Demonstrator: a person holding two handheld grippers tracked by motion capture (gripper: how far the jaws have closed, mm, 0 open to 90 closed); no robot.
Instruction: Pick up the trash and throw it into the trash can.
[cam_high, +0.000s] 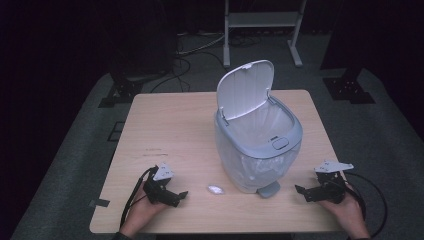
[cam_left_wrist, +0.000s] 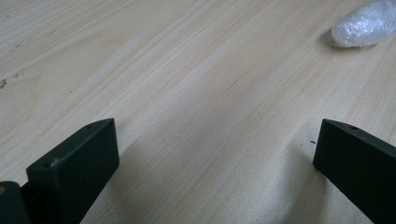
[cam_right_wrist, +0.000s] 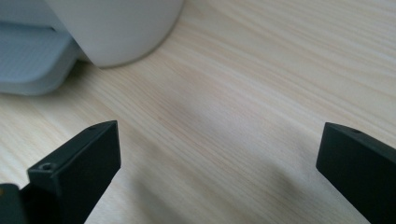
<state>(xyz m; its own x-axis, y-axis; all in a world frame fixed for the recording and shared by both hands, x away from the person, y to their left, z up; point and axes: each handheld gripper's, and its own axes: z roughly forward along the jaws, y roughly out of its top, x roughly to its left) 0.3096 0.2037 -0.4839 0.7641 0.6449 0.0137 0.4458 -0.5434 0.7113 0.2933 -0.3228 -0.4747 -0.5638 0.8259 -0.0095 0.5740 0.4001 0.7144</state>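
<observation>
Here, in the high view, a person is resting two grippers on a wooden table (cam_high: 165, 125) on either side of one white pedal bin (cam_high: 257, 145), whose lid (cam_high: 245, 90) is standing open. One small wad of clear plastic wrap (cam_high: 215, 189) is lying just left of the bin's base, between it and the left gripper (cam_high: 181, 195). That gripper is sitting near the wad and pointing toward it; the right gripper (cam_high: 299, 190) is waiting on the bin's far side, with the bin's grey pedal (cam_high: 269, 189) in between, so the left hand looks better placed for the pick.

In the left gripper view, the jaws are standing wide apart with bare table between them, and the wad (cam_left_wrist: 365, 24) is lying ahead and off to the right, its long axis running roughly across the line of reach.

In the right gripper view, the jaws are likewise spread and gripping nothing, while the bin's rounded base (cam_right_wrist: 116, 28) and pedal (cam_right_wrist: 32, 60) are showing ahead to the left.
</observation>
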